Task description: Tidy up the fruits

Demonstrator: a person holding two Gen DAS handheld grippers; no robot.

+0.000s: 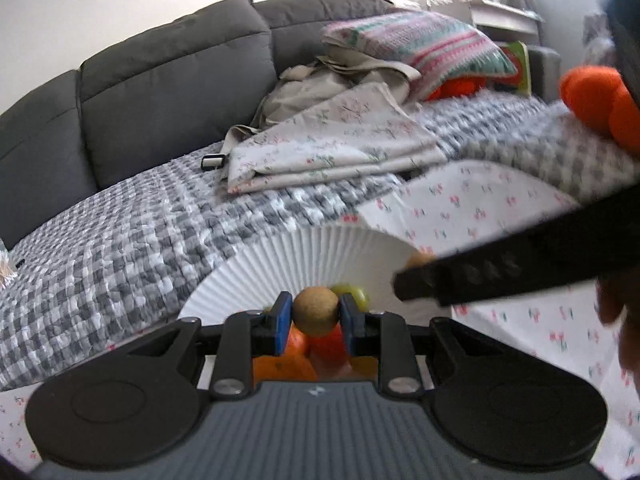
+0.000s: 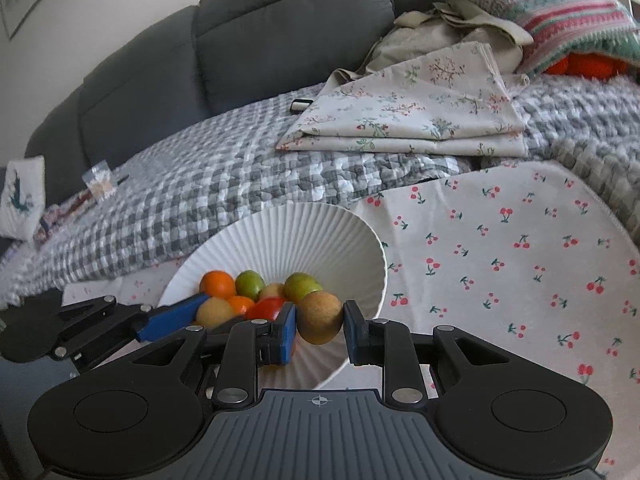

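Note:
A white ribbed bowl (image 2: 352, 240) stands on a cherry-print cloth (image 2: 500, 264) and holds oranges (image 2: 217, 283), green fruits (image 2: 249, 283), a red fruit (image 2: 269, 309) and tan fruits. My left gripper (image 1: 315, 317) is shut on a round tan fruit (image 1: 315, 311) over the bowl (image 1: 280, 264); it shows in the right wrist view (image 2: 172, 314) beside that fruit (image 2: 216, 312). My right gripper (image 2: 320, 322) is shut on a brown-tan fruit (image 2: 320, 317) above the bowl's near rim. One right finger (image 1: 500, 276) crosses the left wrist view.
A grey sofa (image 2: 280, 28) carries a grey checked quilt (image 2: 224, 176), folded floral cloth (image 2: 420, 116), a striped knitted cushion (image 2: 560, 12) and a small black-and-white object (image 2: 300, 106). Orange plush (image 1: 596, 96) shows at the right. Small items lie at the far left (image 2: 100, 184).

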